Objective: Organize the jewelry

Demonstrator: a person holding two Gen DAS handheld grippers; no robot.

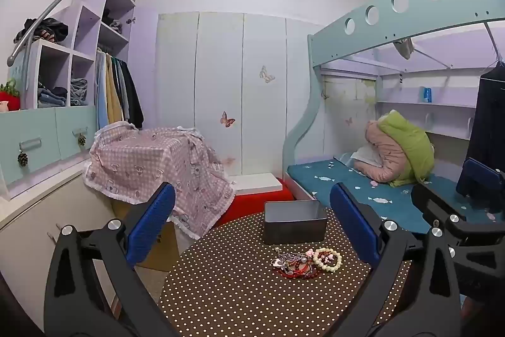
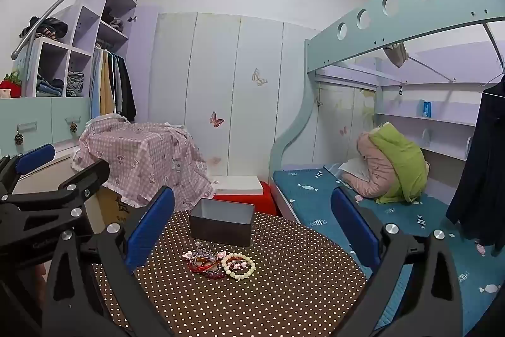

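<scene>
A pile of jewelry lies on the round brown polka-dot table: red and dark bead strings tangled together, with a cream bead bracelet at its right side. Behind it stands an open grey metal box, which looks empty. My left gripper is open and empty, held above the table's near side. My right gripper is open and empty too. The pile, the cream bracelet and the box show in the right wrist view as well. The left gripper appears there at the left.
A pink checkered cloth covers something left of the table, over a cardboard box. A red stool stands behind. A bed with a blue sheet and rolled bedding lies right. The right gripper shows at the right edge.
</scene>
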